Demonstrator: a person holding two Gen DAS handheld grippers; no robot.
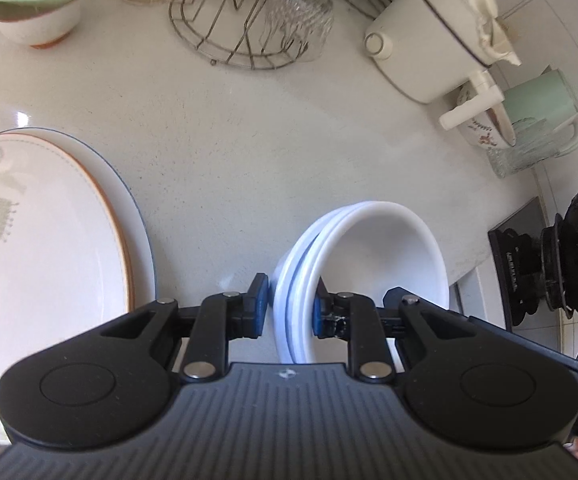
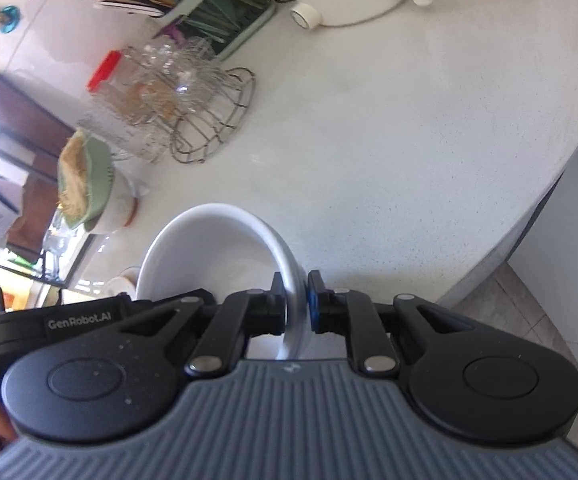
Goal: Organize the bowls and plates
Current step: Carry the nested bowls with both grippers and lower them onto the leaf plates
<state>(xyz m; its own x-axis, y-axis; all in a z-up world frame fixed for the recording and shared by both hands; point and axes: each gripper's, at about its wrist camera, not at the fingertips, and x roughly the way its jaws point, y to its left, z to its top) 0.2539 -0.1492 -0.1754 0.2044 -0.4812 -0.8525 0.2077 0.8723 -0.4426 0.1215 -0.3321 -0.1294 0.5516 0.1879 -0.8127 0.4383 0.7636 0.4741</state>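
My left gripper (image 1: 292,300) is shut on the near rim of a stack of white bowls (image 1: 373,252), one finger outside and one inside, holding it above the pale counter (image 1: 249,128). A stack of large plates (image 1: 49,232), the top one white with an orange rim and a leaf print, lies at the left. My right gripper (image 2: 296,300) is shut on the right rim of a single white bowl (image 2: 213,248), held tilted above the counter (image 2: 409,140).
A wire rack with glassware (image 1: 265,12) stands at the back, a green colander on a bowl (image 1: 37,4) at back left, a white pot (image 1: 429,36) and mint jug (image 1: 545,112) at right. A stove burner (image 1: 557,264) is past the counter edge. A chopstick holder (image 2: 209,4) stands far back.
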